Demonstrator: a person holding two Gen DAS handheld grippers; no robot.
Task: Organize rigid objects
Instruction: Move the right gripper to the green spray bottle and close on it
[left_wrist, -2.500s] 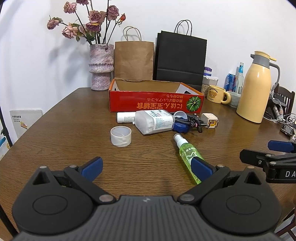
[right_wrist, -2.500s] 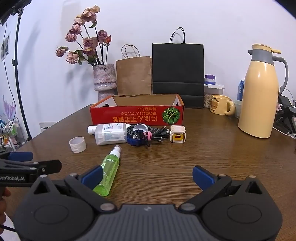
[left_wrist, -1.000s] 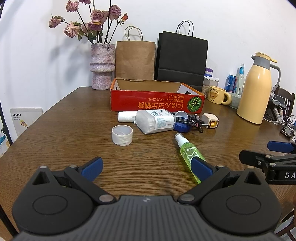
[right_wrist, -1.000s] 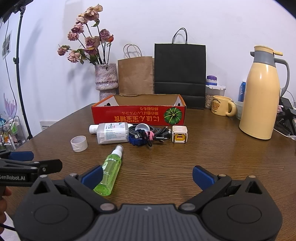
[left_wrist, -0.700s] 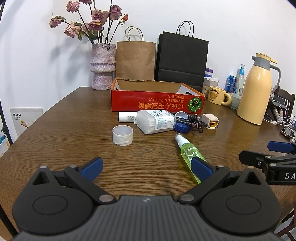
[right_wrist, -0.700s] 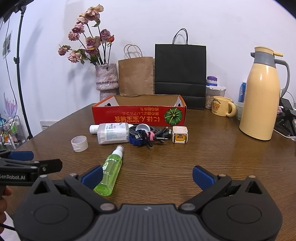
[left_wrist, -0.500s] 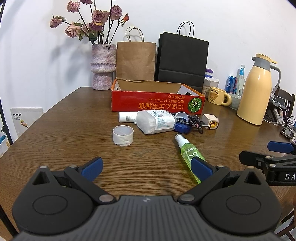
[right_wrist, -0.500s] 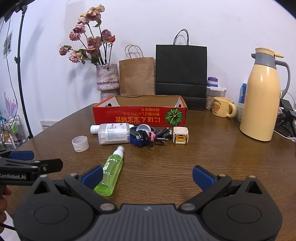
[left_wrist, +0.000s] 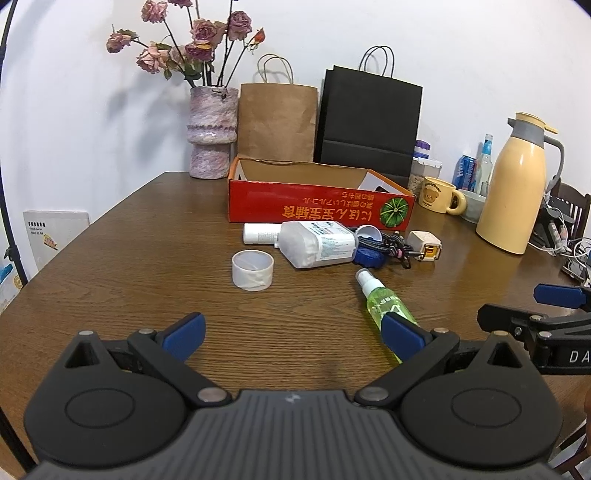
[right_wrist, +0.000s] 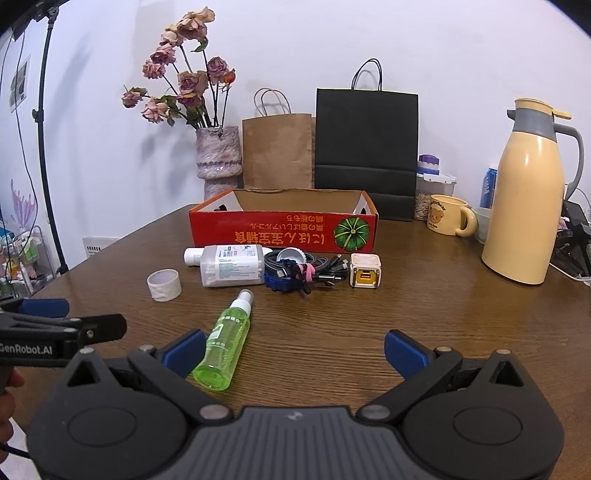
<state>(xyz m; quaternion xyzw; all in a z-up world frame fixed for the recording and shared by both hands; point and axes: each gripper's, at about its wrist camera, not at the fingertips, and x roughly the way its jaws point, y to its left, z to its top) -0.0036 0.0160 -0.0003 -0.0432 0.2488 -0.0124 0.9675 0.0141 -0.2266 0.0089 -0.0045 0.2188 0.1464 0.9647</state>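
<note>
On the brown table lie a green spray bottle (left_wrist: 382, 301) (right_wrist: 226, 340), a clear white-capped bottle (left_wrist: 314, 245) (right_wrist: 228, 265), a white tape roll (left_wrist: 253, 270) (right_wrist: 164, 284), a bundle of cables (left_wrist: 384, 248) (right_wrist: 306, 268) and a white charger cube (left_wrist: 424, 245) (right_wrist: 365, 270). Behind them stands an open red cardboard box (left_wrist: 317, 208) (right_wrist: 284, 230). My left gripper (left_wrist: 291, 330) is open and holds nothing; the spray bottle lies by its right finger. My right gripper (right_wrist: 293, 349) is open too, with the spray bottle beside its left finger.
At the back stand a vase of dried roses (left_wrist: 213, 133), a brown paper bag (left_wrist: 277, 122) and a black paper bag (left_wrist: 371, 123). To the right are a yellow thermos jug (right_wrist: 526, 210), a bear mug (right_wrist: 445, 219), jars and loose cords (left_wrist: 565, 243).
Both views have drifted slightly; the objects on the table have not moved, and both grippers stay open.
</note>
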